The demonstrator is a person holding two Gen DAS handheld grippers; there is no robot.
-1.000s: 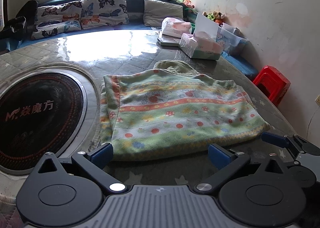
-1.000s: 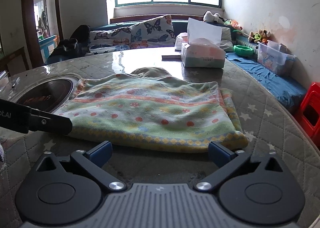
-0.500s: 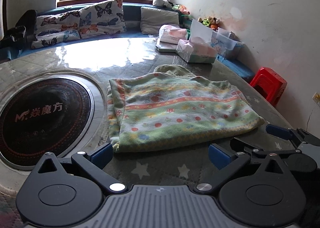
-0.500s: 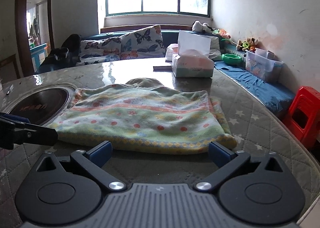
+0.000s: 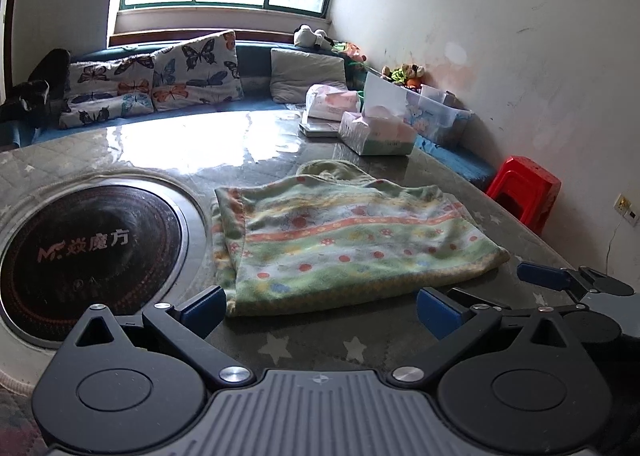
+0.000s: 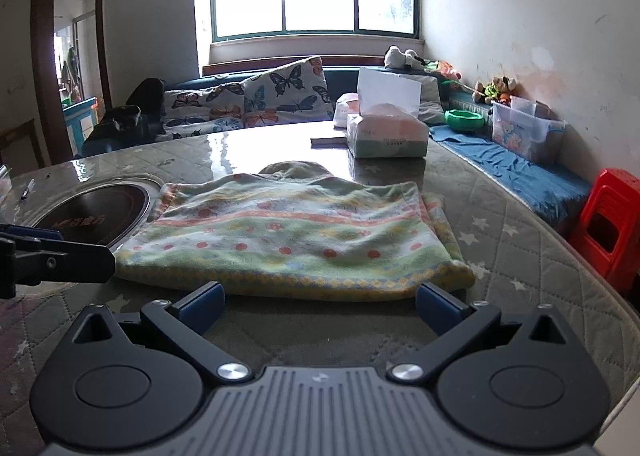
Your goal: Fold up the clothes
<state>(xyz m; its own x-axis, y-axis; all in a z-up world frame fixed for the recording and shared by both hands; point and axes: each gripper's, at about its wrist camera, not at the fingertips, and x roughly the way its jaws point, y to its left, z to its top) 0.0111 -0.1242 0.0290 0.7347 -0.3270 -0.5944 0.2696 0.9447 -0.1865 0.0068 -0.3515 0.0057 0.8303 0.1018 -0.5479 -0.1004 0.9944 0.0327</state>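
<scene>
A folded green garment (image 5: 344,240) with orange stripes and red dots lies flat on the quilted table (image 5: 312,340), its hood poking out at the far side. My left gripper (image 5: 320,310) hovers open just short of its near edge, nothing between the fingers. In the right wrist view the same garment (image 6: 296,232) lies ahead, and my right gripper (image 6: 320,302) stands open above the table (image 6: 520,256) by the near hem, holding nothing. The other gripper shows at each view's edge.
A round black cooktop (image 5: 84,252) is set into the table left of the garment. Tissue boxes (image 6: 386,133) stand behind it. A red stool (image 6: 612,223) and a blue cushioned bench (image 6: 516,175) line the right wall. Butterfly pillows (image 5: 160,83) sit at the back.
Both grippers have pulled back from the garment and risen, so it looks smaller and farther off. The garment has not moved. Both grippers stay open.
</scene>
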